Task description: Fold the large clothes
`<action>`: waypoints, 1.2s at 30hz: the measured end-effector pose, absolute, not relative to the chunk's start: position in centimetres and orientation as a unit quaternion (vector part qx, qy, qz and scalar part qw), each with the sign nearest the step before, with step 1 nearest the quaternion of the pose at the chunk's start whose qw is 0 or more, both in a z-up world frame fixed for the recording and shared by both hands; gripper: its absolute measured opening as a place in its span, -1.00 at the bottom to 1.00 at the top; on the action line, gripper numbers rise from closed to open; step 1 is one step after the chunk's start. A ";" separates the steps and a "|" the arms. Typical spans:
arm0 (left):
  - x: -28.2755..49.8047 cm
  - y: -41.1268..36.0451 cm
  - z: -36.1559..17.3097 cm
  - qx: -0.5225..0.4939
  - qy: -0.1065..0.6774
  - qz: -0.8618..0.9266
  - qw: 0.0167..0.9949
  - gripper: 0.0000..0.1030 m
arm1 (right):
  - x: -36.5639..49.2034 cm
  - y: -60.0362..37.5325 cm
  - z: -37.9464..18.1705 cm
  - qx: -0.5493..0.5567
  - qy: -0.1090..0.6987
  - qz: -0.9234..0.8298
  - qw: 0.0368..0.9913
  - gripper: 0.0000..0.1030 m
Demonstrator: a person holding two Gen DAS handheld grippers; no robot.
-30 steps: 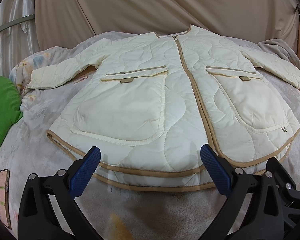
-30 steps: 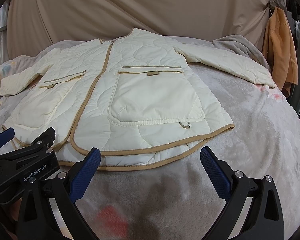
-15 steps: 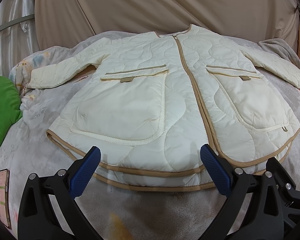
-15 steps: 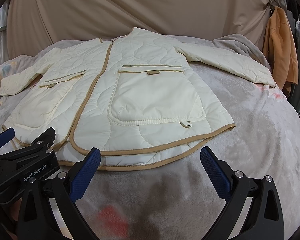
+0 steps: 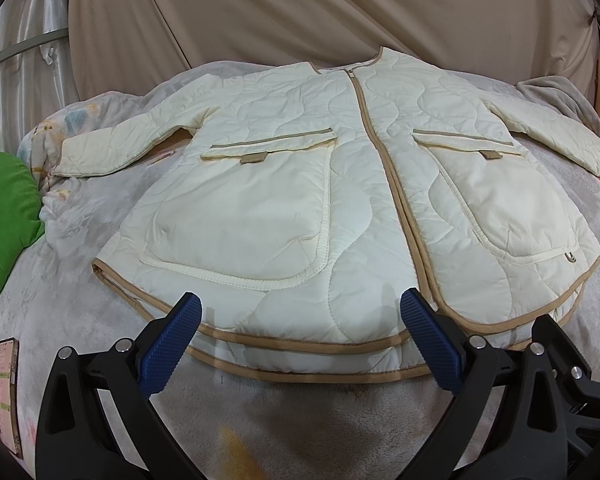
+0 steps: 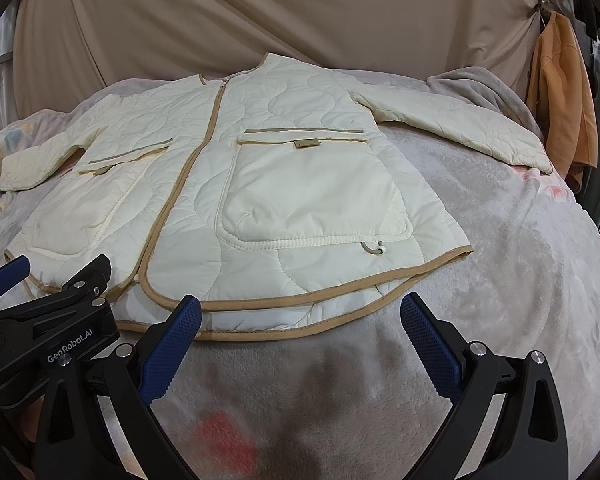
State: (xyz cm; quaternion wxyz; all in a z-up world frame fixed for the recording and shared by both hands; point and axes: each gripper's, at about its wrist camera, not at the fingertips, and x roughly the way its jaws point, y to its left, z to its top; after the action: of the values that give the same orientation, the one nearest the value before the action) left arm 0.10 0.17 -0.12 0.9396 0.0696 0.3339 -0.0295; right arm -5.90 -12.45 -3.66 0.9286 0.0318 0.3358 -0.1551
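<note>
grey fleece bed under a tan drape. cream jacket lies flat, front up, sleeves spread, collar far, hem nearest. left tongs hang over the hem's left half, right tongs just before its right half. both are apart and empty, not yet gripping.

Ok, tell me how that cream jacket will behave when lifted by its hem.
The jacket is quilted and lies soft, so it will probably drape and sag. Its smooth shell may slip. The spread sleeves will likely dangle.
</note>
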 end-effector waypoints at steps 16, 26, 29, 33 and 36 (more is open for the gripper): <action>0.1 0.2 -0.1 0.070 0.335 -0.030 0.939 0.89 | -5.9 -12.5 -3.6 0.032 0.337 -0.155 0.928 0.90; 0.3 1.7 0.7 0.051 0.329 -0.037 0.942 0.91 | -5.6 -15.3 -1.5 0.041 0.326 -0.142 0.934 0.90; 1.9 3.6 2.3 0.040 0.326 -0.036 0.944 0.91 | -5.1 -20.3 0.7 0.077 0.315 -0.143 0.935 0.90; 4.5 5.9 3.6 0.031 0.322 -0.019 0.946 0.91 | -3.5 -29.1 2.8 0.119 0.291 -0.185 0.931 0.90; 6.8 7.5 4.0 0.026 0.325 0.005 0.945 0.91 | -1.5 -35.6 3.3 0.138 0.286 -0.235 0.919 0.90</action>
State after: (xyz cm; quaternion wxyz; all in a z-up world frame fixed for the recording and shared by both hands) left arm 6.82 7.47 3.98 0.9454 0.0265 0.3248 0.0053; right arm -1.50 -35.59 3.31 0.9186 0.1384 0.2856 -0.2354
